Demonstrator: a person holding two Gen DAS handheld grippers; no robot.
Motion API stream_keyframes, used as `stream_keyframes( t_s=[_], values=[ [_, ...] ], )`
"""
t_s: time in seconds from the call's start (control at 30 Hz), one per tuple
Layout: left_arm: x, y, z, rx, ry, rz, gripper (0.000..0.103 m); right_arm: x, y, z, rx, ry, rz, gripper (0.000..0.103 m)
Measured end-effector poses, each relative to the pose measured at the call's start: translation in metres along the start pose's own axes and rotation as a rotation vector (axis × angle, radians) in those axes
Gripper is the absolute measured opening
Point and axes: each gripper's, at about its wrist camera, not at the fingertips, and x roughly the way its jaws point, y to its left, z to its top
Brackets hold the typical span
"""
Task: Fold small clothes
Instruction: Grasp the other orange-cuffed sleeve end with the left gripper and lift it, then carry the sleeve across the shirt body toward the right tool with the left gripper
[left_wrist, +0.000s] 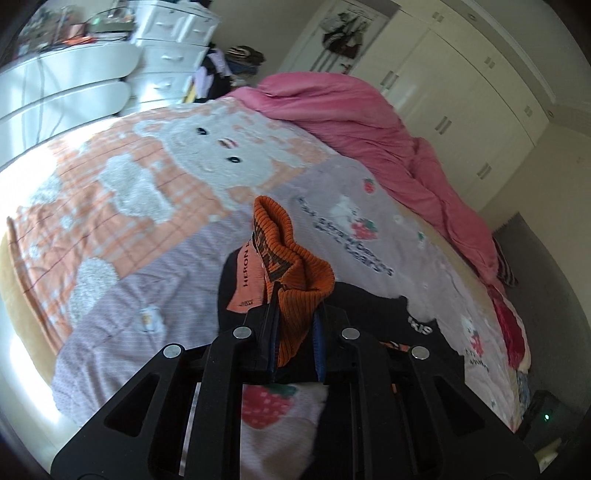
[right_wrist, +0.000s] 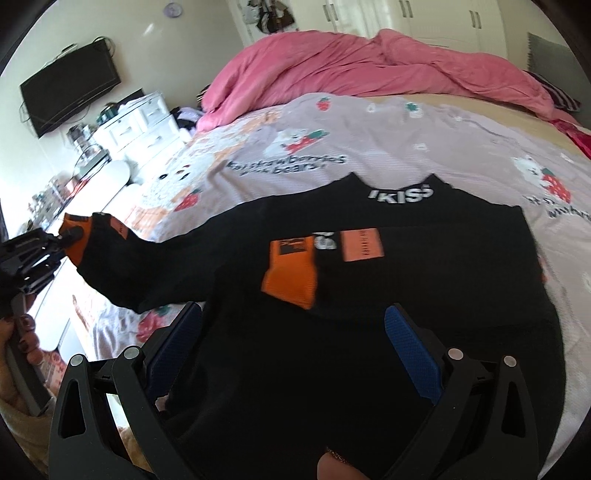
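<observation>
The black sweater lies flat on the bed, chest up and collar away from me, the white "KISS" lettering on the far edge of the neck, so the body is already squared for folding. 1 sleeve is crossed over the chest, its orange cuff resting near the middle beside an orange patch; I read that as the first sleeve fold done. The other sleeve stretches out to the left and is lifted off the blanket, because my left gripper has its fingers pinching that sleeve's orange ribbed cuff, the knit bunched up between the 2 blue pads. Holding it by the cuff keeps the whole sleeve taut and lets me swing it across the chest in 1 sweep, I think. My right gripper hovers over the near hem with its fingers spread wide and nothing between them; it looks placed to pin or steady the body while the sleeve comes over, though I cannot tell whether the pads touch the cloth. Under the sweater is a lilac bear-and-strawberry blanket, smooth enough to serve as a folding surface. At the far side a pink duvet is heaped, well apart from the work, with white drawers off to the left.
</observation>
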Motion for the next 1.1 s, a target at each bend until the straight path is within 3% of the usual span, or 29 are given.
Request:
stream_keyframes(
  t_s=[0.47,1.1],
  values=[
    [0.031,-0.087,-0.026,0.169,0.105,-0.125,0.008,-0.022,-0.078,-0.003,0.14,-0.023,-0.119,0.098],
    [0.084,-0.169,-0.112,0.384,0.314,-0.204,0.008,-0.041,-0.151,-0.017,0.292,-0.021,-0.26,0.099]
  ],
)
